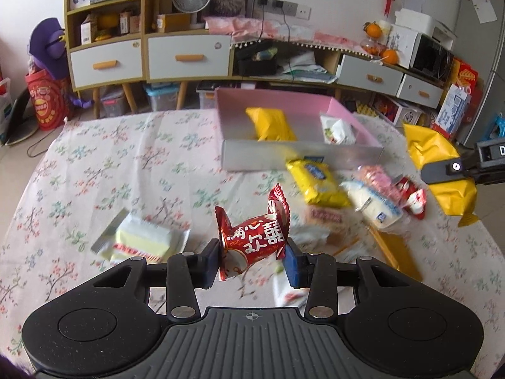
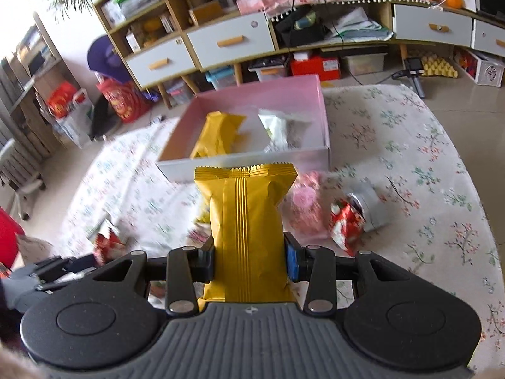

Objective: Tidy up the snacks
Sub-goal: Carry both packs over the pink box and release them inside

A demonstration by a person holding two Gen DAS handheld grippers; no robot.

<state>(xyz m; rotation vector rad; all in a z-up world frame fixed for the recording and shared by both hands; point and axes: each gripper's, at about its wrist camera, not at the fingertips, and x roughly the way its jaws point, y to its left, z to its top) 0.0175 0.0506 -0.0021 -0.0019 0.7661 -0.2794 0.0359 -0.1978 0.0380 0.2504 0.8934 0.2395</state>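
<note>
My left gripper [image 1: 252, 254] is shut on a red candy-style snack packet [image 1: 252, 237] with white lettering, held above the floral tablecloth. My right gripper [image 2: 249, 259] is shut on a tall yellow snack bag [image 2: 247, 221], also seen at the right edge of the left wrist view as the yellow snack bag [image 1: 442, 170]. Ahead stands a pink box [image 1: 240, 94] [image 2: 303, 85] holding a yellow bag [image 1: 271, 123] [image 2: 217, 135] and a white-green packet [image 1: 336, 131] [image 2: 281, 126].
Loose snacks lie on the cloth: a pale yellow wafer pack [image 1: 142, 240], a yellow-blue packet [image 1: 318, 180], a white roll [image 1: 375, 202], a pink packet [image 2: 306, 202] and a small red packet [image 2: 345, 221]. Shelves and drawers [image 1: 186, 57] stand behind the table.
</note>
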